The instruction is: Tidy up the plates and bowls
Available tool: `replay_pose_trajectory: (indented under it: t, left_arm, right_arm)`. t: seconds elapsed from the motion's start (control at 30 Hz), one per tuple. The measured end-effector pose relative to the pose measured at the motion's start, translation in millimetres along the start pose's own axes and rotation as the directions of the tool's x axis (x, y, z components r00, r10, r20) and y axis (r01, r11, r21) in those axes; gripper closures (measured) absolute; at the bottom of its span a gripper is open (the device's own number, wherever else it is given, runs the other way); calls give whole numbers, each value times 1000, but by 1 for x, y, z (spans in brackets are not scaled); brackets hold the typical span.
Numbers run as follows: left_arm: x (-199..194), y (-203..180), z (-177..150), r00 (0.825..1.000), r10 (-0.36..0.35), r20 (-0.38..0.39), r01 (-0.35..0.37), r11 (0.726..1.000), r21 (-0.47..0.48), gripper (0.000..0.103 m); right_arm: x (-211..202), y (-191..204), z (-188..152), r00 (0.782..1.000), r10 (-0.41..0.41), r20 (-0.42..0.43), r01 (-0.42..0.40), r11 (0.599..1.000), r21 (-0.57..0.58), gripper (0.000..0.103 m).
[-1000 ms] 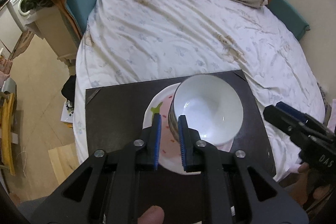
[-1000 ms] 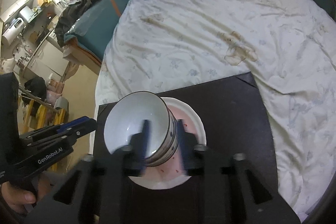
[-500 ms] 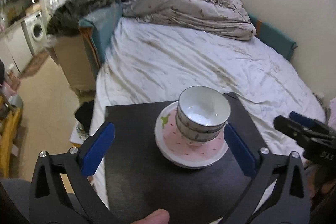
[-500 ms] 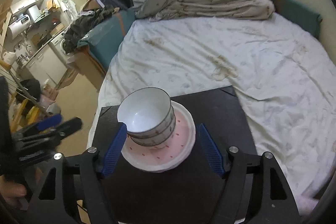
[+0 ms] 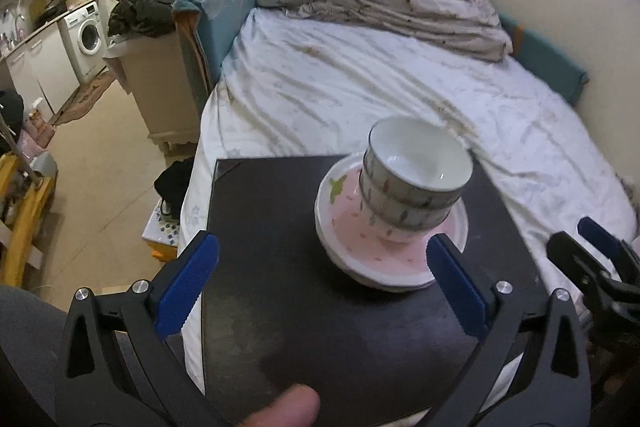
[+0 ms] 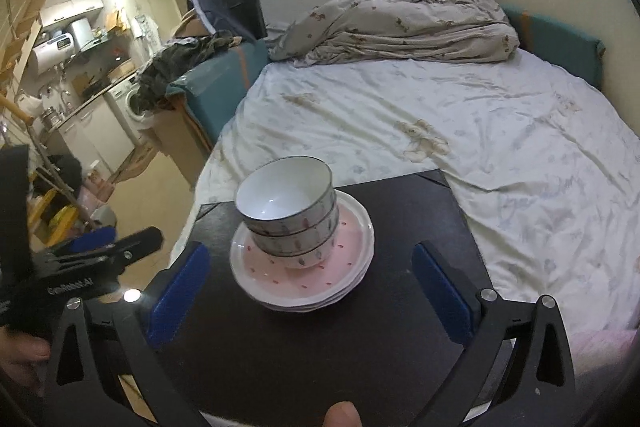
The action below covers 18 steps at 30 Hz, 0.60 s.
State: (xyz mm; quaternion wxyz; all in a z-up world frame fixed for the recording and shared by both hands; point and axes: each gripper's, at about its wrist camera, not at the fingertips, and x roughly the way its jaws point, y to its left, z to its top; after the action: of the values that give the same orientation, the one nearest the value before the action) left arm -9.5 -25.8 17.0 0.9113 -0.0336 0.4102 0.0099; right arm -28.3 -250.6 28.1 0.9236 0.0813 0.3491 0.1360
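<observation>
Both claws backed off since 1 s ago, when L pinched the top bowl's rim; L claw [image 5: 322, 297] and R claw [image 6: 312, 291] now spread wide, holding nothing. Bowls [image 6: 290, 215] sit nested on plates [image 6: 304, 267], stack just ahead of R claw, ahead and slightly R of L claw, all on board [image 6: 400, 227]. Risk: bowls sit off-centre on plates, top one looks tilted; board rests on soft bed [image 6: 460, 131]; a knock or shifting bedding could likely slide the stack.
</observation>
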Motion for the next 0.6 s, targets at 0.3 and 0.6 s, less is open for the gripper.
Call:
replay_pose_trajectory:
  t: [0.3,0.6]
  left_arm:
    - [30,7,-10,994,46,-100,-47,999,-11,0]
    - [36,4,-15,989,20,-147,-20,1000,-2,0]
  right_arm:
    - [43,0,-16,994,-34,-104,31,999,-36,0]
    - [58,-2,-19,989,-58,-139,53,998,-34,0]
